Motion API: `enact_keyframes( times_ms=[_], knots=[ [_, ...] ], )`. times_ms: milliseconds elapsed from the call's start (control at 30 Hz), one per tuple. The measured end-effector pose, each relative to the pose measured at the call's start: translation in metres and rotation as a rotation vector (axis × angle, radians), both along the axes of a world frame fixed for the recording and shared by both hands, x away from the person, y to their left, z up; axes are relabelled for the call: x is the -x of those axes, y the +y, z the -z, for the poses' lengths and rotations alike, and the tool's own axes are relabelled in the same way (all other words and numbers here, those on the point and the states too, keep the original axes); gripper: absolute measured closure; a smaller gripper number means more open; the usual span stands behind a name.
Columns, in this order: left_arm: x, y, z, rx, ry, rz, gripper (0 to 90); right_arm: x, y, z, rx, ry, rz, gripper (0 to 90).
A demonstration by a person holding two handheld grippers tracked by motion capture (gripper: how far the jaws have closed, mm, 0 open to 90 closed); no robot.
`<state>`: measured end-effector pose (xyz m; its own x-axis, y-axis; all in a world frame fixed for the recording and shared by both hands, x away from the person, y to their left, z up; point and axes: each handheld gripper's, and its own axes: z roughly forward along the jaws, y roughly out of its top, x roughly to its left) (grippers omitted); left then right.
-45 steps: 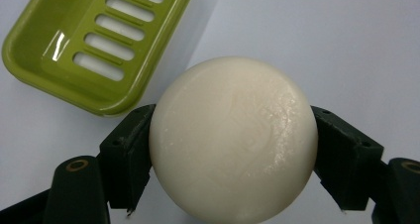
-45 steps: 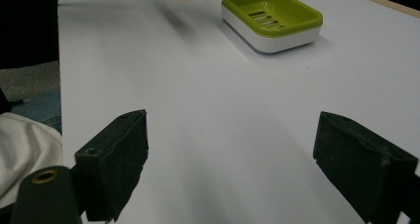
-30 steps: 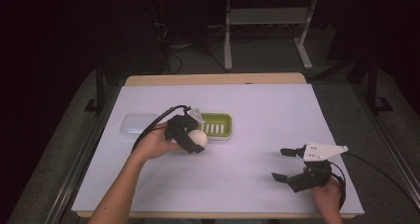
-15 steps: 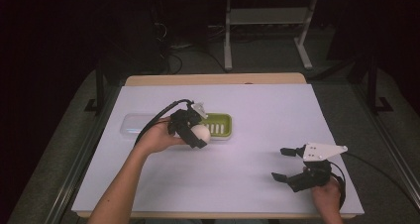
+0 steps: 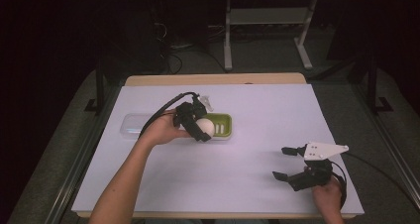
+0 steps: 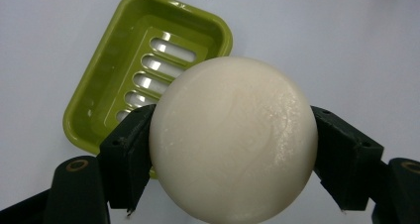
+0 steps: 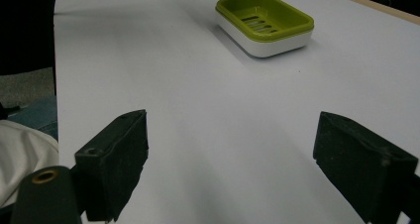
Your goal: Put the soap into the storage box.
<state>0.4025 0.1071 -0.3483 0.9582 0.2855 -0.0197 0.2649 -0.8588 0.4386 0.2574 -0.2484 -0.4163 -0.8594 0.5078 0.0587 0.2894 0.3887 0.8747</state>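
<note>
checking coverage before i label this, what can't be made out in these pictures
- Green soap dish: near corner hidden behind the soap in the left gripper view.
- Clear lid: high view, right end hidden by the hand.
- Right gripper: jaw bases cut off by the bottom edge.

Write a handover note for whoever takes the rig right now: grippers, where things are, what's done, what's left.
Left gripper: shut on the round white soap, held above the near edge of the green soap dish.
Right gripper: open, holding nothing, over the white table at the near right.
Clear lid: lies left of the dish.
Done: soap gripped and brought to the dish.
Left: probably lower the soap into the dish and release.
</note>
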Motion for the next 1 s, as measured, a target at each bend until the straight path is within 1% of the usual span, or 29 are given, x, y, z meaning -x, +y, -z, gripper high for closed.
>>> enact_keyframes(
  times_ms=[167, 200, 400, 533, 567, 633, 800, 1000],
  knots=[
    [-0.005, -0.005, -0.004, -0.012, -0.006, 0.014, 24.8, 0.000, 0.000, 0.000, -0.001, 0.006, -0.004, 13.0],
    [-0.007, -0.007, -0.004, -0.005, -0.006, 0.018, 24.8, 0.000, 0.000, 0.001, -0.001, 0.007, -0.006, 13.0],
    [-0.017, -0.012, -0.005, -0.008, 0.002, 0.008, 24.8, 0.000, 0.000, 0.001, -0.002, 0.008, -0.010, 13.0],
    [-0.022, -0.013, -0.005, 0.001, 0.004, 0.005, 24.8, 0.000, 0.000, 0.002, -0.003, 0.004, -0.014, 13.0],
    [-0.024, -0.012, -0.004, 0.009, 0.012, -0.007, 24.8, 0.000, 0.000, 0.002, -0.003, 0.004, -0.014, 13.0],
    [-0.027, -0.012, -0.002, 0.005, 0.015, -0.014, 24.8, 0.000, 0.000, 0.001, -0.003, 0.003, -0.015, 13.0],
    [-0.032, -0.011, 0.001, 0.006, 0.021, -0.025, 24.8, 0.000, 0.000, 0.001, -0.005, 0.004, -0.016, 13.0],
    [-0.038, -0.013, 0.009, 0.004, 0.032, -0.042, 24.8, 0.001, 0.000, 0.001, -0.010, -0.001, -0.018, 13.0]
  ],
)
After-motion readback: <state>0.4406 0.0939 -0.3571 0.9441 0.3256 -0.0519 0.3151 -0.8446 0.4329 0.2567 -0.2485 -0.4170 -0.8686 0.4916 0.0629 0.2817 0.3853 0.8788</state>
